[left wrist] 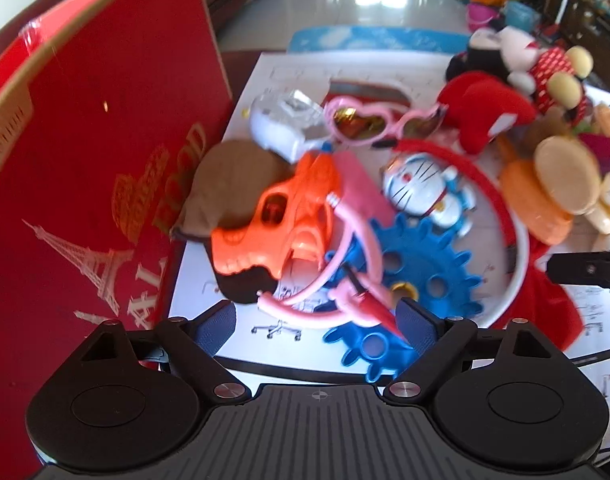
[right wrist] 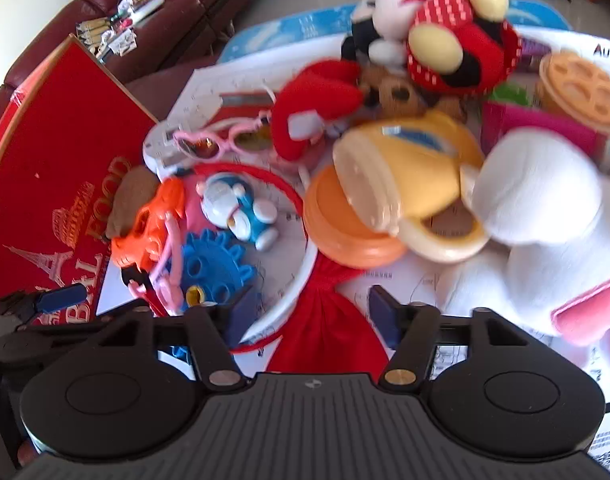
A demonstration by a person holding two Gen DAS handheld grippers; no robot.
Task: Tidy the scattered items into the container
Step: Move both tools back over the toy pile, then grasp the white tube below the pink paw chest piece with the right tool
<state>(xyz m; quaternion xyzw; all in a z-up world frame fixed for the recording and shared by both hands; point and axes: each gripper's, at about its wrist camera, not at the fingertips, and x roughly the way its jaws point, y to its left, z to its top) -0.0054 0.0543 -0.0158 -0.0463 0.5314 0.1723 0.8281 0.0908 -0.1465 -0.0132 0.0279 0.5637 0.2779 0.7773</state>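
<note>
A heap of toys lies on white printed sheets (left wrist: 233, 280). My left gripper (left wrist: 317, 320) is open and points down over a pink headband (left wrist: 337, 280) and a blue gear (left wrist: 421, 264); an orange toy gun (left wrist: 281, 220) lies just beyond. The red box (left wrist: 85, 160) with a gold tower print stands close on the left. My right gripper (right wrist: 313, 314) is open, its jaws half wide, with the red cloth bow (right wrist: 325, 320) of a red-and-white headband (right wrist: 301, 268) between the pads. I see no pad pressing on it.
A blue-and-white cat figure (right wrist: 237, 212), pink heart sunglasses (right wrist: 209, 144), a yellow cup (right wrist: 405, 176) on an orange lid (right wrist: 345, 236), a white plush (right wrist: 545, 216), and mouse plushes (right wrist: 445, 36) crowd the sheets. A dark red sofa (right wrist: 165, 20) stands behind.
</note>
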